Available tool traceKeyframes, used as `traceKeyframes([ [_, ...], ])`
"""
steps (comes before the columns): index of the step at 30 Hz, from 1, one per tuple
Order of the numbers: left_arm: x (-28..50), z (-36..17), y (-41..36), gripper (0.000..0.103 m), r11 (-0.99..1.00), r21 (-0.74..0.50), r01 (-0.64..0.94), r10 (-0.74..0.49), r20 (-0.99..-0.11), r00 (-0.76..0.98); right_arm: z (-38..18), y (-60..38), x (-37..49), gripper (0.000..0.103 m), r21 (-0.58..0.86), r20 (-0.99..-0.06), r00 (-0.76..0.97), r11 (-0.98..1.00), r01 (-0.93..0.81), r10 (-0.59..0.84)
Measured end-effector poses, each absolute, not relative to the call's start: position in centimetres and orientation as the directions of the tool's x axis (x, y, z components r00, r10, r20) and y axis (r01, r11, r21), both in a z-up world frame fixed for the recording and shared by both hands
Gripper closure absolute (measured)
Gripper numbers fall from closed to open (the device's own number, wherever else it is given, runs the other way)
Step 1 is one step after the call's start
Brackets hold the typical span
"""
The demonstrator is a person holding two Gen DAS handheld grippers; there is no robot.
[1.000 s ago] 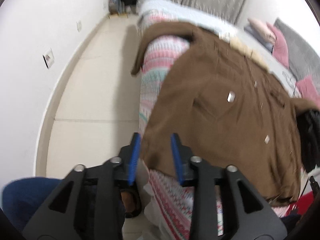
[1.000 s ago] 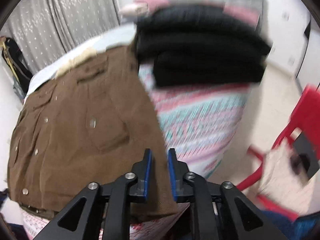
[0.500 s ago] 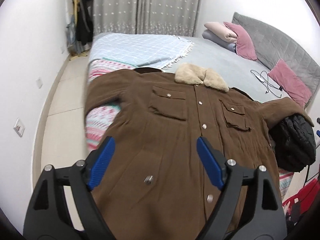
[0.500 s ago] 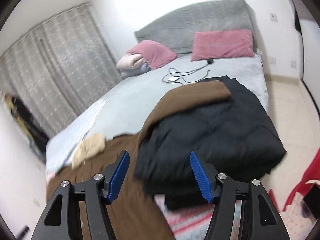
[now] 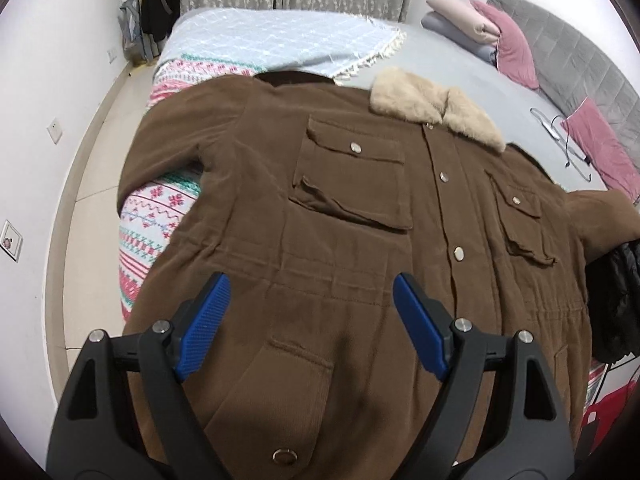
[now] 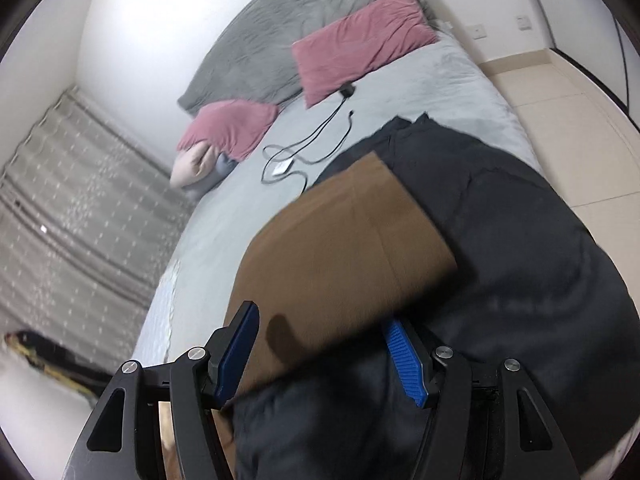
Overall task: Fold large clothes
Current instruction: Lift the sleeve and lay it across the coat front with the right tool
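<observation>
A large brown coat (image 5: 360,220) with a beige fur collar (image 5: 436,112) lies spread front-up on the bed, its left sleeve hanging over the patterned bed edge. My left gripper (image 5: 310,320) is open and empty above the coat's lower front. In the right wrist view the coat's other sleeve (image 6: 344,248) lies over a folded black puffer jacket (image 6: 520,280). My right gripper (image 6: 320,344) is open, its jaws on either side of that sleeve, not closed on it.
The bed has a grey sheet (image 6: 420,88), pink pillows (image 6: 360,44) and a charger cable (image 6: 312,148). A light blue blanket (image 5: 280,40) lies at the far side. Tiled floor (image 5: 96,152) and a white wall run on the left. Something red (image 5: 608,404) stands at the lower right.
Both grippers opened wide and swung up from the bed's edge over the coat. The right gripper has closed in on the sleeve lying on the black jacket.
</observation>
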State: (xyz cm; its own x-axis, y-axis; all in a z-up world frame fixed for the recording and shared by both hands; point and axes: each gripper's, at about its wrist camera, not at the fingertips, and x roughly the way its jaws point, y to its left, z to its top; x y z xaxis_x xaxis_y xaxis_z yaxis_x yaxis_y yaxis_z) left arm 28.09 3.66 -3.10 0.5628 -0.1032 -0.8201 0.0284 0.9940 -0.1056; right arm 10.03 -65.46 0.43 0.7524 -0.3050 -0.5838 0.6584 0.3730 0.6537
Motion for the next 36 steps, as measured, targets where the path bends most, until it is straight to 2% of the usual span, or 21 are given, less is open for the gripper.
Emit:
traceKeyframes([
  [2, 29.1, -3.6, 3.6, 0.019, 0.993, -0.116, 0.023, -0.109, -0.83, 0.548, 0.8, -65.8, 11.4, 0.04, 0.613, -0.586, 0.732, 0.4, 0.681, -0.348],
  [4, 29.5, -3.7, 3.6, 0.019, 0.993, -0.121, 0.019, -0.112, -0.831, 0.545, 1.0, -65.9, 12.6, 0.064, 0.545, -0.602, 0.693, 0.431, 0.72, -0.397],
  [5, 29.8, -3.7, 3.5, 0.019, 0.993, -0.119, 0.02, -0.11, -0.831, 0.546, 1.0, -66.0, 13.0, 0.092, 0.53, -0.605, 0.685, 0.437, 0.727, -0.405],
  [6, 30.0, -3.6, 3.5, 0.019, 0.993, -0.116, 0.021, -0.108, -0.83, 0.547, 1.2, -66.0, 13.2, 0.094, 0.524, -0.597, 0.683, 0.441, 0.729, -0.42],
  [13, 30.6, -3.9, 3.6, 0.019, 0.992, -0.123, 0.021, -0.115, -0.838, 0.533, 6.6, -62.7, 12.6, 0.098, 0.397, -0.448, 0.655, 0.521, 0.756, -0.609],
  [18, 30.5, -3.8, 4.4, 0.019, 0.992, -0.127, 0.016, -0.116, -0.839, 0.532, 4.5, -63.2, 13.8, 0.098, 0.361, -0.535, 0.607, 0.491, 0.793, -0.587],
  [20, 30.5, -3.5, 5.1, 0.019, 0.991, -0.134, 0.003, -0.115, -0.836, 0.537, 4.8, -62.7, 13.5, 0.098, 0.367, -0.518, 0.616, 0.496, 0.787, -0.594],
  [23, 30.6, -2.9, 6.8, 0.019, 0.987, -0.161, -0.017, -0.126, -0.829, 0.546, 6.9, -59.9, 13.6, 0.098, 0.321, -0.439, 0.635, 0.549, 0.771, -0.635],
  [27, 31.1, -2.5, 9.1, 0.019, 0.982, -0.18, -0.059, -0.117, -0.821, 0.558, 10.5, -52.6, 16.0, 0.098, 0.16, -0.297, 0.687, 0.675, 0.721, -0.664],
  [30, 31.5, -2.6, 10.5, 0.019, 0.974, -0.207, -0.092, -0.122, -0.821, 0.558, 12.1, -45.4, 20.3, 0.098, -0.015, -0.218, 0.741, 0.762, 0.648, -0.635],
  [33, 31.7, -2.6, 11.3, 0.019, 0.971, -0.214, -0.107, -0.12, -0.822, 0.557, 11.6, -36.4, 26.2, 0.098, -0.168, -0.206, 0.821, 0.845, 0.507, -0.533],
  [36, 31.6, -2.5, 11.9, 0.019, 0.971, -0.213, -0.112, -0.115, -0.82, 0.56, 7.3, -25.5, 31.3, 0.098, -0.374, -0.24, 0.882, 0.877, 0.302, -0.406],
])
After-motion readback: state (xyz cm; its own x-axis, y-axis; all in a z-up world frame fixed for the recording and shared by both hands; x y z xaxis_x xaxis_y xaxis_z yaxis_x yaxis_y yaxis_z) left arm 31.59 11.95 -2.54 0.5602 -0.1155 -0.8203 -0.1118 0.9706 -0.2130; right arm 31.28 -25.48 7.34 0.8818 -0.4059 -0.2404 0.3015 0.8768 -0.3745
